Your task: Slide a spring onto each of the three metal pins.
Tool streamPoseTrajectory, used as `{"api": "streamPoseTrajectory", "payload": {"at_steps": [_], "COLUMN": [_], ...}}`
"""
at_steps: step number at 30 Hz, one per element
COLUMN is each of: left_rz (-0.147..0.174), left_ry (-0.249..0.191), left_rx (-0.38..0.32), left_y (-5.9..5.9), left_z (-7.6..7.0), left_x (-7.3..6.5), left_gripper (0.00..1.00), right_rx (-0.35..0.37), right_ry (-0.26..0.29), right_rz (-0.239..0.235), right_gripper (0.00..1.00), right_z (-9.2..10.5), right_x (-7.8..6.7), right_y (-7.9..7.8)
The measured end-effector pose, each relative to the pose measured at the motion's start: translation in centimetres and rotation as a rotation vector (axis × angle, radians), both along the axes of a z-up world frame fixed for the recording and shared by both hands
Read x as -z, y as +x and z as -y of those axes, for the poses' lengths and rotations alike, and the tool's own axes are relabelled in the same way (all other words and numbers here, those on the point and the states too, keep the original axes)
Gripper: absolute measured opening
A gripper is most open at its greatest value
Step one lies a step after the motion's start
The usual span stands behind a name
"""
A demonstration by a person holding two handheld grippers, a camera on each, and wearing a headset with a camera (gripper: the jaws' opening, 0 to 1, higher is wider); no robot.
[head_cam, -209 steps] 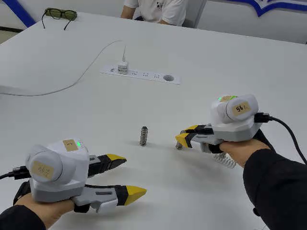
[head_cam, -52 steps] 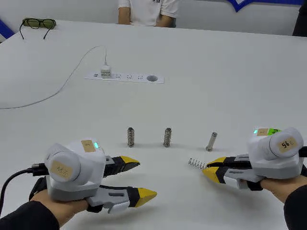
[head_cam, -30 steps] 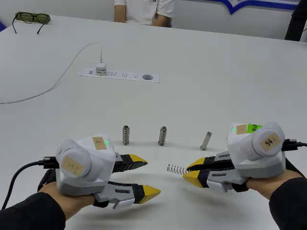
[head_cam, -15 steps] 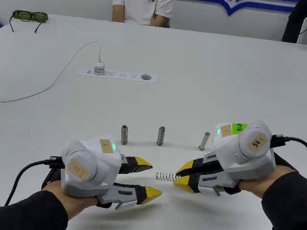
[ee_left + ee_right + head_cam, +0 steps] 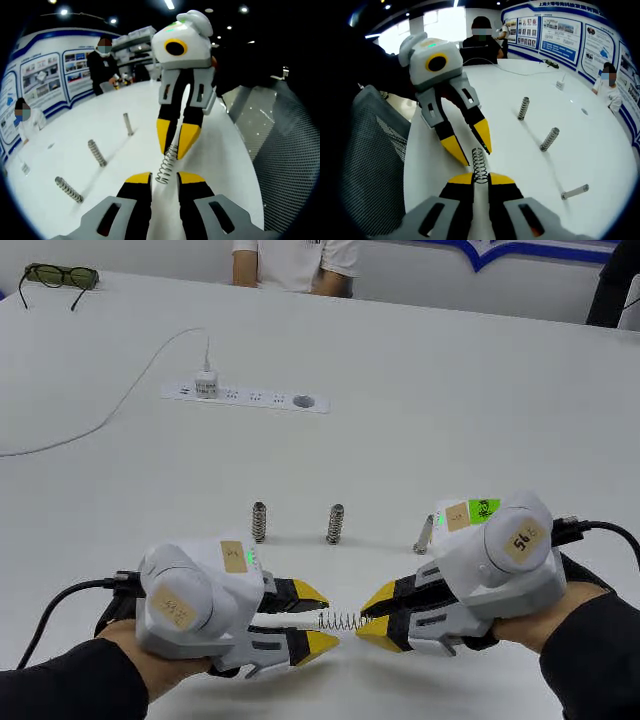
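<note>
Head view, far left of the white bench (image 5: 500, 390): glasses (image 5: 60, 277), a white cable (image 5: 130, 390), a power strip (image 5: 250, 398) with a plug in it. A person (image 5: 290, 260) sits at the far edge.

Near edge, left: left tongs (image 5: 322, 618) point right with the tips apart. The loose spring's (image 5: 341, 620) free end sits between the tips, and the left gripper view shows a gap on both sides of the coil.

Middle of the bench: two pins stand upright, each with a spring on it, first sprung pin (image 5: 259, 521) and second sprung pin (image 5: 335, 523), near each other in a row. The bare pin (image 5: 424, 533) is further right in that row, partly behind the right tool's body.

The loose spring is off the bench, level, spanning both pairs of tips, in front of the pin row.

Right: right tongs (image 5: 368, 616) point left, clamped on the spring's other end. The right gripper view shows the coil pinched between its tips.
</note>
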State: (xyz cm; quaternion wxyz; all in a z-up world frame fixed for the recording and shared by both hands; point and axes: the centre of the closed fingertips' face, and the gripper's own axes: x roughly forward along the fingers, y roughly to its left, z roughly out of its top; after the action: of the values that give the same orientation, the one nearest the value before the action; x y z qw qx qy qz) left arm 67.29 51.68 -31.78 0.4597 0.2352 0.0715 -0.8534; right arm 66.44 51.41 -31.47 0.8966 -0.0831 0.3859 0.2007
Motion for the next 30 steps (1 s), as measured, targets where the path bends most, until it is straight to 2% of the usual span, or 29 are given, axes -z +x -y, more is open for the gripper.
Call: {"api": "streamPoseTrajectory", "payload": {"at_steps": [7,15,22,30], "left_rz": [0.027,0.036,0.023,-0.016], "left_ry": [-0.005,0.003,-0.001,-0.002], "left_rx": [0.016,0.019,0.01,-0.01], "left_y": [-0.2,-0.3,-0.3,-0.2], "left_z": [0.0,-0.2,0.0,0.1], "left_x": [0.1,0.3,0.0,-0.5], "left_gripper": [0.14,0.13,0.11,0.11], "right_rx": [-0.009,-0.006,0.003,0.008], "right_ry": [0.005,0.043,0.063,0.074], "right_rz": [-0.009,0.026,0.065,0.116], "right_gripper": [0.12,0.11,0.11,0.11], "right_z": [-0.2,-0.7,-0.9,-1.2], "right_x": [-0.2,-1.5,-2.7,-3.7], "right_y": [-0.2,0.2,0.7,1.5]}}
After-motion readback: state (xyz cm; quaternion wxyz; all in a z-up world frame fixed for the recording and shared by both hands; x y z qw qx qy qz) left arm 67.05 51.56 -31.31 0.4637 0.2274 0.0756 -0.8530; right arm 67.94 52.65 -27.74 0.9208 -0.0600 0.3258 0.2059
